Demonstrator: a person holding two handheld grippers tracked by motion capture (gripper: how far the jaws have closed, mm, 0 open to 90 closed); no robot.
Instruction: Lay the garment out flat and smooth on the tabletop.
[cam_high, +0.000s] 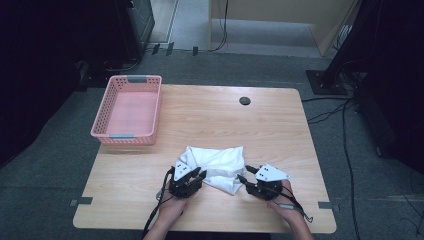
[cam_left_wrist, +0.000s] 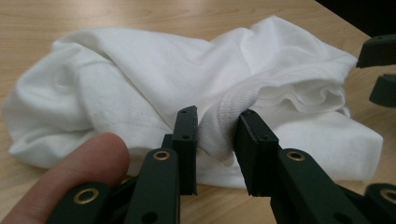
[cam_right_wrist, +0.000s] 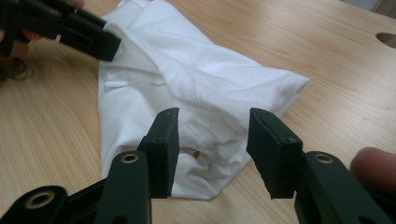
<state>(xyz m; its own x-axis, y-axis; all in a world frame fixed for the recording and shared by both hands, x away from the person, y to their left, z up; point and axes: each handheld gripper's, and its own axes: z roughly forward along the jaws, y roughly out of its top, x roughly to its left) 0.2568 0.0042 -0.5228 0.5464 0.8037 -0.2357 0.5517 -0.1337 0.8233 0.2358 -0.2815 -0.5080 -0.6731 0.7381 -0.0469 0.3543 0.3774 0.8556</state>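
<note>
The left gripper (cam_left_wrist: 215, 140) is pinching a ribbed, stitched fold of the white garment (cam_left_wrist: 187, 79) between its two black fingers (cam_left_wrist: 186, 140), and the cloth is bunching up thickly in the gap. The right gripper (cam_right_wrist: 212, 149) is standing released, its fingers (cam_right_wrist: 163, 149) parted with nothing pressed between them, hovering just at the near right corner of the garment. No earlier look is available, so only this stance can be told.

The garment (cam_high: 216, 167) is lying crumpled on the table (cam_high: 210, 120), near the front edge and between the two grippers, with the left gripper (cam_high: 192, 176) touching its left side and the right gripper (cam_high: 248, 181) just beside its right side.

The work in hand appears to be gathering or folding the garment. To do it well, the left grip should probably stay on the firm ribbed hem rather than on loose cloth, and the right fingers would do best closing on an edge of several layers so that nothing is slipping out when lifted.

The cloth is looking soft, thin knit cotton, matt white, with rounded folds and a visible seam line. The fingers are hard, flat black blocks. The table is pale wood grain, smooth. A pink plastic lattice basket (cam_high: 150, 107) is sitting at the far left, well apart.
</note>
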